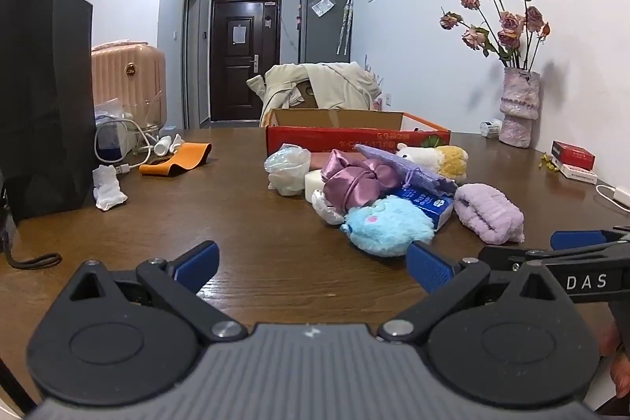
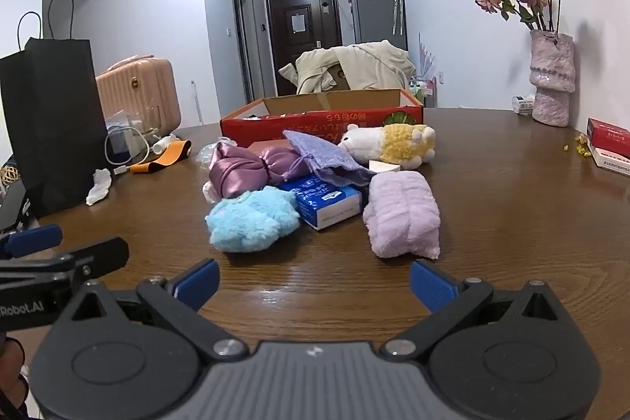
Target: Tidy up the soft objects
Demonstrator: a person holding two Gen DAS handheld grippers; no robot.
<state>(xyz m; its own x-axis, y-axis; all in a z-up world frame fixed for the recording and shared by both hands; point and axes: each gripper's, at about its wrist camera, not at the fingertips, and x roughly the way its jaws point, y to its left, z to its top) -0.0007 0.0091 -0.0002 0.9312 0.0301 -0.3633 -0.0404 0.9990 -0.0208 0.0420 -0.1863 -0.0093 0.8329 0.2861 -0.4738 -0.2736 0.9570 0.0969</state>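
Note:
A heap of soft things lies mid-table before an open red cardboard box (image 1: 356, 137) (image 2: 315, 123). It holds a fluffy blue plush (image 1: 388, 226) (image 2: 252, 219), a lilac rolled towel (image 1: 488, 213) (image 2: 401, 217), a shiny purple satin bundle (image 1: 356, 180) (image 2: 248, 168), a lavender drawstring pouch (image 2: 323, 154), a white-and-yellow plush animal (image 1: 437, 156) (image 2: 390, 142) and a blue tissue pack (image 2: 327, 199). My left gripper (image 1: 313, 266) stands open and empty, just short of the blue plush. My right gripper (image 2: 315, 284) is also open and empty, in front of the towel.
A tall black paper bag (image 1: 43, 97) stands at the left with a crumpled white cloth (image 1: 108, 187), an orange strap (image 1: 177, 160) and cables beside it. A pink vase of dried roses (image 2: 551, 77) and red boxes (image 2: 608, 144) sit at the right by the wall.

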